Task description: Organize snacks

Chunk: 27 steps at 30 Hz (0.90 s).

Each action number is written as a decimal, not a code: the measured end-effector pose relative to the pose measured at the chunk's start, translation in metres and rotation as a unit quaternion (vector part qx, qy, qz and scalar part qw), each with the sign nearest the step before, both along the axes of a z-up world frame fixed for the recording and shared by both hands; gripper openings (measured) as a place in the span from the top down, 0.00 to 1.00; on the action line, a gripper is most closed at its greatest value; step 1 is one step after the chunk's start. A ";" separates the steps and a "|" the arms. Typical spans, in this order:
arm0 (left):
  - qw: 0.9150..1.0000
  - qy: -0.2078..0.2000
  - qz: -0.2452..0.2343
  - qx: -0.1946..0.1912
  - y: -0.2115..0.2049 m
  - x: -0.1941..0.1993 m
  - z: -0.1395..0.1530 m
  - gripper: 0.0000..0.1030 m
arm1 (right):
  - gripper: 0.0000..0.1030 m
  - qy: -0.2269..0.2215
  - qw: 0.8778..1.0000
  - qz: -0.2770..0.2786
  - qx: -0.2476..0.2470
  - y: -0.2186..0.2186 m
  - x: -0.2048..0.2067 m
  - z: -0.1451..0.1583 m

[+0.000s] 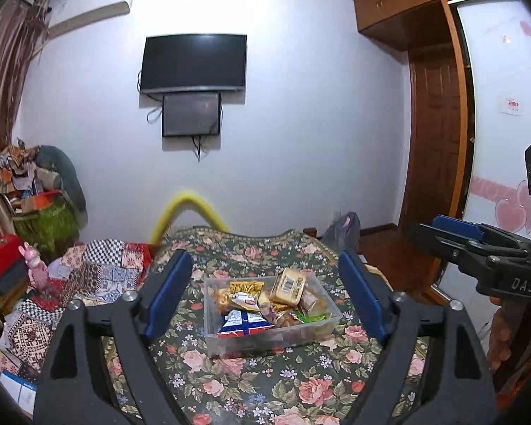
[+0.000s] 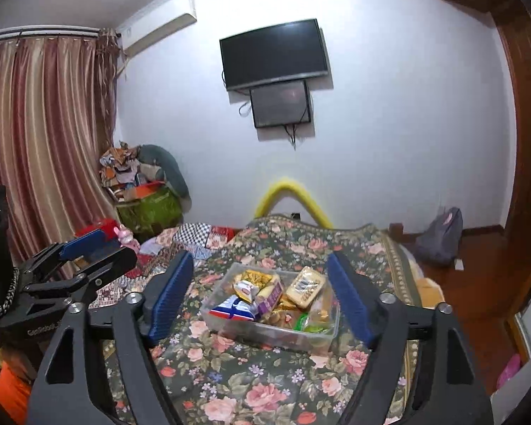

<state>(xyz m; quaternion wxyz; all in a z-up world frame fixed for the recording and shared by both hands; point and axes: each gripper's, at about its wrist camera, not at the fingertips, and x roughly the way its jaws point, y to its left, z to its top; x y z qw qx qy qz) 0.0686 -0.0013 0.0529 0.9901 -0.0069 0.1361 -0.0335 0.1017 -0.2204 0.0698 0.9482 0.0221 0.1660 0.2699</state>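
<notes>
A clear plastic box (image 1: 322, 331) sits on the floral cloth and holds several snack packets, among them a blue, white and red bag (image 1: 246, 324) and a gold packet (image 1: 288, 285). The box shows in the right wrist view (image 2: 331, 334) too, with the gold packet (image 2: 306, 287) on top. My left gripper (image 1: 265, 283) is open and empty, raised above and in front of the box. My right gripper (image 2: 260, 285) is open and empty, held the same way. Each gripper shows at the edge of the other's view: the right gripper (image 1: 456, 233), the left gripper (image 2: 88, 244).
The floral cloth (image 1: 251, 382) covers the surface. A patchwork quilt (image 1: 99, 276) lies to the left, with a pink toy (image 1: 35, 265) and piled clutter (image 1: 35, 191) beyond. A yellow curved tube (image 1: 191, 209) stands behind. A backpack (image 2: 440, 233) rests on the wooden floor at right.
</notes>
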 end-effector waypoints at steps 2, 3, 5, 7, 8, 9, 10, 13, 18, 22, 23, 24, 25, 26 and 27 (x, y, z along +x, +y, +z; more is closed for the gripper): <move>1.000 -0.009 0.000 -0.002 -0.001 -0.009 0.003 0.12 | 0.16 -0.008 1.000 -0.005 0.001 0.001 -0.006 0.001; 1.000 -0.011 0.000 -0.001 -0.001 -0.012 0.004 0.10 | 0.14 -0.011 1.000 -0.007 0.001 0.001 -0.007 0.001; 1.000 -0.017 0.002 0.001 -0.002 -0.018 0.005 0.07 | 0.10 -0.015 1.000 -0.010 0.000 0.002 -0.010 0.001; 1.000 -0.020 0.004 0.000 -0.001 -0.021 0.006 0.05 | 0.05 -0.017 1.000 -0.012 -0.001 0.002 -0.013 0.000; 1.000 -0.020 0.004 -0.002 0.000 -0.022 0.006 0.04 | 0.02 -0.019 1.000 -0.014 -0.002 0.002 -0.015 0.000; 1.000 -0.020 0.004 -0.003 -0.001 -0.025 0.007 0.04 | 0.00 -0.020 1.000 -0.014 -0.002 0.001 -0.017 0.000; 1.000 -0.020 0.004 -0.003 -0.001 -0.027 0.007 0.03 | 0.00 -0.021 1.000 -0.016 -0.002 0.001 -0.020 0.000; 1.000 -0.020 0.006 -0.002 -0.002 -0.031 0.007 0.02 | 0.00 -0.022 1.000 -0.020 -0.002 -0.001 -0.021 -0.001; 1.000 -0.020 0.007 0.001 -0.002 -0.035 0.006 0.01 | 0.00 -0.019 1.000 -0.024 -0.005 -0.003 -0.026 -0.006; 1.000 -0.021 0.008 0.005 -0.002 -0.038 0.006 0.01 | 0.00 -0.021 0.999 -0.023 -0.008 -0.005 -0.031 -0.007; 1.000 -0.021 0.008 0.006 -0.002 -0.038 0.005 0.01 | 0.00 -0.022 0.999 -0.023 -0.010 -0.004 -0.032 -0.007; 1.000 -0.020 0.008 0.007 -0.003 -0.038 0.005 0.01 | 0.00 -0.022 0.999 -0.023 -0.011 -0.004 -0.032 -0.007; 1.000 -0.020 0.008 0.008 -0.003 -0.038 0.005 0.00 | 0.00 -0.022 0.999 -0.022 -0.013 -0.003 -0.033 -0.007; 1.000 -0.020 0.009 0.008 -0.002 -0.038 0.005 0.00 | 0.00 -0.022 0.999 -0.023 -0.014 -0.003 -0.033 -0.008; 1.000 -0.019 0.009 0.007 -0.002 -0.039 0.004 0.00 | 0.00 -0.022 0.999 -0.023 -0.015 -0.003 -0.033 -0.008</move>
